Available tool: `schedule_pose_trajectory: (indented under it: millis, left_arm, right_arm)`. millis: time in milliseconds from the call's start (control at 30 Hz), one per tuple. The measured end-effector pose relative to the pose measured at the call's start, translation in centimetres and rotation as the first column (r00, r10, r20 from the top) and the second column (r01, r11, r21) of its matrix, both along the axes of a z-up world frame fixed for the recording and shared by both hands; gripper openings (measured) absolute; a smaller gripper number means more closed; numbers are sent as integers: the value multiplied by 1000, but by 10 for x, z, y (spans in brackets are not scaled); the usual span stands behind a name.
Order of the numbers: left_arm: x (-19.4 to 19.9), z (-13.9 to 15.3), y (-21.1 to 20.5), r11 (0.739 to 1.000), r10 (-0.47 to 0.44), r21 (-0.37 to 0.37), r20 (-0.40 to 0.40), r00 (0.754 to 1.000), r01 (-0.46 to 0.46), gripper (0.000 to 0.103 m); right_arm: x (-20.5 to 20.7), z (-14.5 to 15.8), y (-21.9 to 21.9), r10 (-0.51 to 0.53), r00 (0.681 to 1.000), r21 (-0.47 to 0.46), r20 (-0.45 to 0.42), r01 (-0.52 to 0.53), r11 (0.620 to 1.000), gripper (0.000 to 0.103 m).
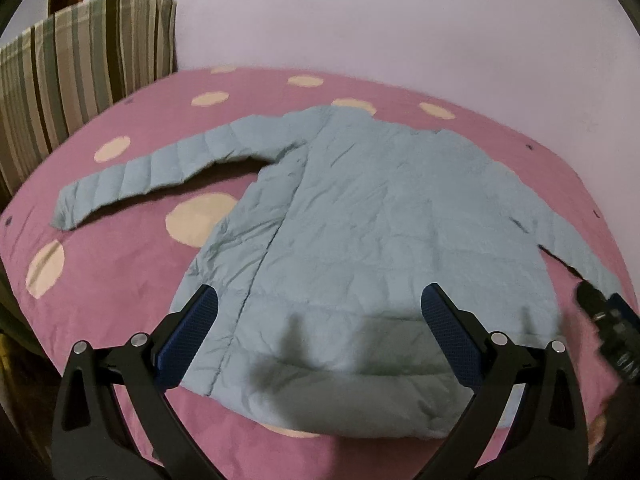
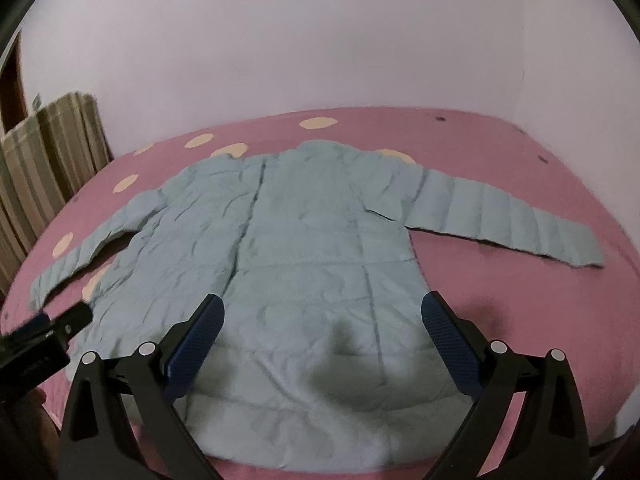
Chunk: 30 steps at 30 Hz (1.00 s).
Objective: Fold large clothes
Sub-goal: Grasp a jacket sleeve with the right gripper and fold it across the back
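Note:
A light blue puffer jacket lies flat on the pink bed, collar away from me, hem nearest, both sleeves spread outward. It also shows in the right wrist view. My left gripper is open and empty, hovering above the jacket's hem. My right gripper is open and empty, also above the hem. The right gripper shows at the right edge of the left wrist view, near the right sleeve's cuff. The left gripper shows at the left edge of the right wrist view.
The pink bedsheet has cream dots. A striped folded blanket stands at the bed's back left, against a white wall. The bed's right side is bare sheet.

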<state>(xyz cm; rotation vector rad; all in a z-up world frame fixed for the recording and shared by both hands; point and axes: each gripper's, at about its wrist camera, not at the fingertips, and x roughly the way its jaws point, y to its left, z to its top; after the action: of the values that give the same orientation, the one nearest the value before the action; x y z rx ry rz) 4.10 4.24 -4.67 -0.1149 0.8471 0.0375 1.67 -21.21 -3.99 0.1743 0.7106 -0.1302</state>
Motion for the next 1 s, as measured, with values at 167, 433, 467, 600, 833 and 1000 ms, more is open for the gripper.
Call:
schedule_pose_trajectory:
  millis: [167, 433, 467, 600, 833, 1000]
  left_arm:
    - [22, -20, 34, 996, 87, -29, -33, 996, -88, 101]
    - [54, -47, 98, 963, 254, -71, -84, 964, -260, 101]
    - [57, -51, 108, 955, 279, -80, -93, 956, -286, 101]
    - [64, -62, 137, 925, 356, -95, -120, 927, -368, 101]
    - [69, -80, 166, 891, 439, -60, -146, 887, -451, 101]
    - [70, -91, 171, 881, 455, -62, -159, 876, -469, 101]
  right_arm:
    - [11, -12, -65, -101, 995, 124, 4, 99, 987, 96]
    - [12, -49, -203, -341, 938, 339, -53, 338, 878, 56]
    - [9, -53, -218, -376, 925, 352, -55, 370, 860, 57]
    - [-9, -78, -289, -521, 851, 473, -65, 486, 735, 65]
    - [-9, -111, -355, -606, 793, 624, -59, 503, 598, 65]
    - [-3, -112, -374, -656, 754, 678, -24, 495, 544, 65]
